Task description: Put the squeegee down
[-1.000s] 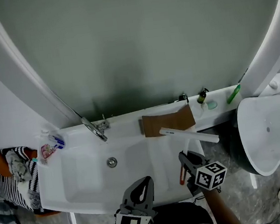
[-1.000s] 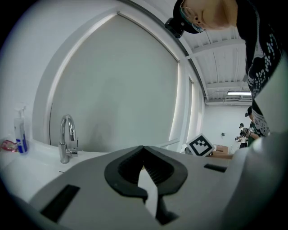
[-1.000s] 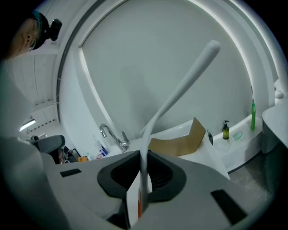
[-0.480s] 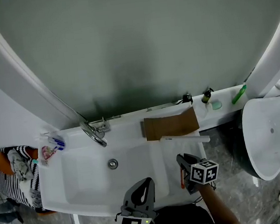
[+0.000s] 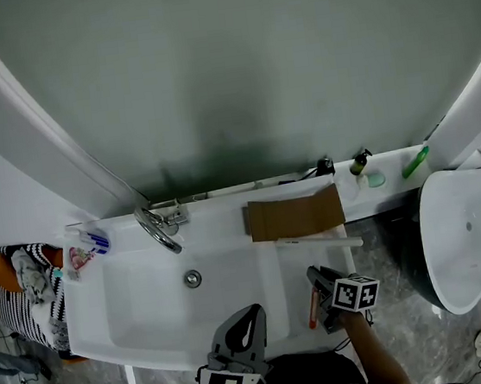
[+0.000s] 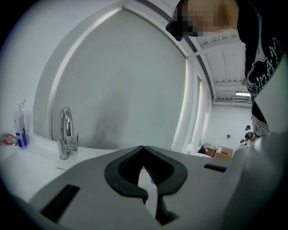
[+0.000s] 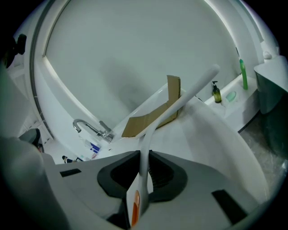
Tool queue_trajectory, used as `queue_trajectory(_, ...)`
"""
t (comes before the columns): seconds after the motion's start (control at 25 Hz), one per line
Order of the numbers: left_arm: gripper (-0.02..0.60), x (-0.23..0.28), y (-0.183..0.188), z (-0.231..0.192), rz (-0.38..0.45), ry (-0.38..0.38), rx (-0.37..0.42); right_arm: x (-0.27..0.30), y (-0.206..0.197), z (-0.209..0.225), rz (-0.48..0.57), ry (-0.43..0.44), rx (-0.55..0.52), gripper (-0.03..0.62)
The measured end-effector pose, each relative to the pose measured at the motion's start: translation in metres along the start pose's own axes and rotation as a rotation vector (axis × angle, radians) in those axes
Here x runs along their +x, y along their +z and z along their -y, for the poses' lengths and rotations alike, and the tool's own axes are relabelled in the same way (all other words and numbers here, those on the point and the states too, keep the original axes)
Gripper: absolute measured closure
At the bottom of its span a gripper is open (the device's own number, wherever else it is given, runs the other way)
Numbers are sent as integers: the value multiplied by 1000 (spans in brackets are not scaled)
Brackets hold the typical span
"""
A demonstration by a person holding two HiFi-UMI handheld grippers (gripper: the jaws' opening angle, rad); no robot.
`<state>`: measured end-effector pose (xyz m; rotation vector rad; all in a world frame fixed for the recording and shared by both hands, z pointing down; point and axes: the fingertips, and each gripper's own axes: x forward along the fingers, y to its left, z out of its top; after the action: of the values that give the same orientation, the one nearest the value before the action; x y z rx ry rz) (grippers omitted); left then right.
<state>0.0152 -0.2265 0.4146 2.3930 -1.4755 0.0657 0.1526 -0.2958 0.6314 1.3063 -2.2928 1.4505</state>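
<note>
Right gripper [image 7: 144, 155]: jaws clenched on the handle of the squeegee [image 7: 180, 103]. The handle runs straight out between the pads, with an orange patch at its near end. The tool is white, and its long blade bar sits crosswise at the far end.

Squeegee position, head view: over the right part of the white sink [image 5: 135, 321] counter, right of the drain [image 5: 193, 278]. The blade bar lies just on the near side of a flat piece of cardboard [image 5: 295, 214]. The cardboard leans up against the far ledge. I cannot tell whether the blade touches the counter.

Left gripper [image 5: 253, 309]: at the near edge of the sink, left of the right gripper and well apart from the squeegee. Its own view shows the jaw tips meeting with nothing between them.

Surroundings:
- The faucet [image 5: 160, 228] stands at the far rim, left of the cardboard.
- A blue spray bottle [image 6: 19, 126] is at the far left corner.
- A dark bottle [image 5: 359, 163] and a green bottle [image 5: 417, 161] are on the ledge at far right.
- Striped cloth [image 5: 15, 301] lies off the left end.
</note>
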Motion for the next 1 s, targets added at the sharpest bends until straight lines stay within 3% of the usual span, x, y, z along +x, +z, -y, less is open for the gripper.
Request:
queue_trajectory(0.44, 577, -3, 2, 1, -3, -1, 8, 1, -7, 14, -30, -37, 39, 537)
queue_trajectory(0.64, 577, -3, 4, 3, 4, -7, 6, 1, -9, 16, -68, -92, -32, 529)
queue_trajectory(1.0, 577, -7, 3, 1, 6, -6, 2, 2, -10, 15, -79, -113, -83, 519)
